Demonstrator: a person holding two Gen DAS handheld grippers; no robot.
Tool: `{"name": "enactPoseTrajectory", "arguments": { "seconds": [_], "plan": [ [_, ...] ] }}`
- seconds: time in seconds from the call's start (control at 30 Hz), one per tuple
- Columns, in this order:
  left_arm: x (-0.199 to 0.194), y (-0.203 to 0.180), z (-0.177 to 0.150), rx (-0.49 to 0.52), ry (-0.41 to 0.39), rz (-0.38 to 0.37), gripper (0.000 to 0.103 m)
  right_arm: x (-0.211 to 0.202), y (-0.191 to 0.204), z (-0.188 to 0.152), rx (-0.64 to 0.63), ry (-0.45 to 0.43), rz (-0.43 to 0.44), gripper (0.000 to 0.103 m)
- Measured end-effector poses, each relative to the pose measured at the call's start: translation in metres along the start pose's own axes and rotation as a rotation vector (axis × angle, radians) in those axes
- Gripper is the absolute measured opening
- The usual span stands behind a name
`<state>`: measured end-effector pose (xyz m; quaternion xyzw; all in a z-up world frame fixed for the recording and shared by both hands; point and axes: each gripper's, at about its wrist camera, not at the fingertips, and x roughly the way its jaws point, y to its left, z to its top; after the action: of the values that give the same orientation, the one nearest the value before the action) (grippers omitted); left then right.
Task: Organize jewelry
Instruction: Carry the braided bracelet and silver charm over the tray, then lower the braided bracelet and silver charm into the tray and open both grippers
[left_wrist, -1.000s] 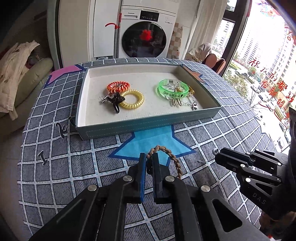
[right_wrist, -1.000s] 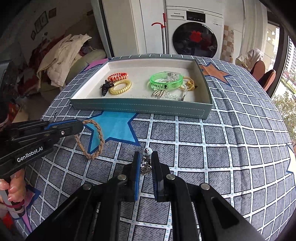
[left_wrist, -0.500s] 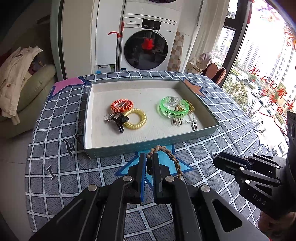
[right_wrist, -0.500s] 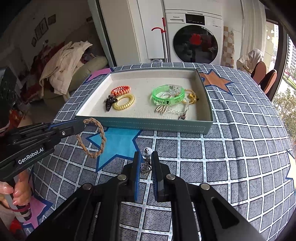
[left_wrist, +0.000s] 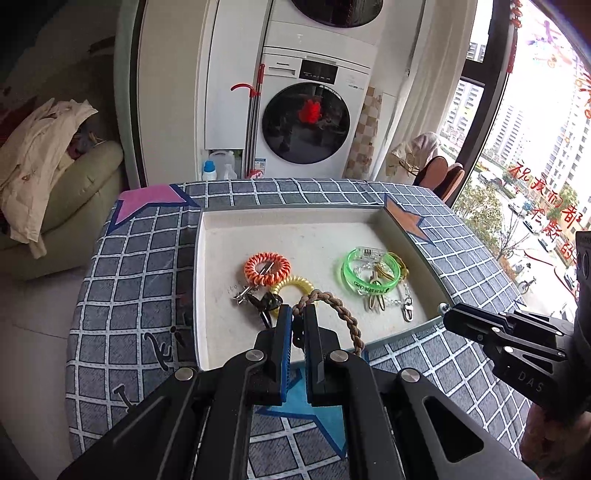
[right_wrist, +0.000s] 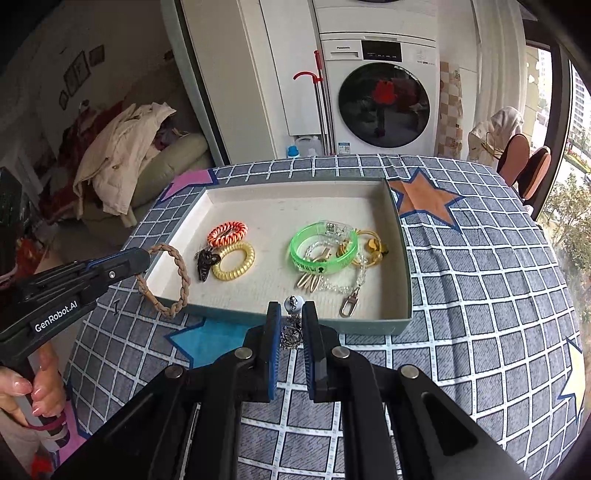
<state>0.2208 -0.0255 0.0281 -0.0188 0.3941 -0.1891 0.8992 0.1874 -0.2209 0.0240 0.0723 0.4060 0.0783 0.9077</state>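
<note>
Both pieces hang just short of the tray (right_wrist: 404, 295), which lies ahead of and below the 2 grippers. The left gripper (left_wrist: 298, 314) has its jaws clamped on a braided cord bracelet (left_wrist: 345, 317), whose loop dangles over the tray's near-left corner in the right wrist view. The right gripper (right_wrist: 291, 314) has its jaws clamped on a small silver charm (right_wrist: 293, 325), poised at the near wall's middle on the desk (right_wrist: 480, 295). Judging by this, the left is nearer release; each needs a short carry forward over the rim.
</note>
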Motion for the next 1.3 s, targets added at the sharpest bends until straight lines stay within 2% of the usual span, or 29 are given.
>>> {"name": "enactPoseTrajectory", "arguments": {
  "seconds": [0.23, 0.6, 1.0, 1.3],
  "plan": [
    [0.018, 0.009, 0.006, -0.017, 0.016, 0.025, 0.026, 0.015, -0.007, 0.014, 0.018, 0.006, -0.015, 0.012],
    [0.033, 0.010, 0.009, -0.021, 0.025, 0.035, 0.026, 0.029, -0.013, 0.019, 0.023, 0.019, -0.020, 0.012],
    [0.051, -0.003, 0.026, 0.011, 0.028, 0.020, 0.026, 0.047, -0.020, 0.035, 0.048, 0.038, 0.001, 0.012],
    [0.076, -0.013, 0.021, 0.049, 0.066, 0.038, 0.026, 0.070, -0.026, 0.032, 0.067, 0.083, -0.002, 0.012]
  ]
}}
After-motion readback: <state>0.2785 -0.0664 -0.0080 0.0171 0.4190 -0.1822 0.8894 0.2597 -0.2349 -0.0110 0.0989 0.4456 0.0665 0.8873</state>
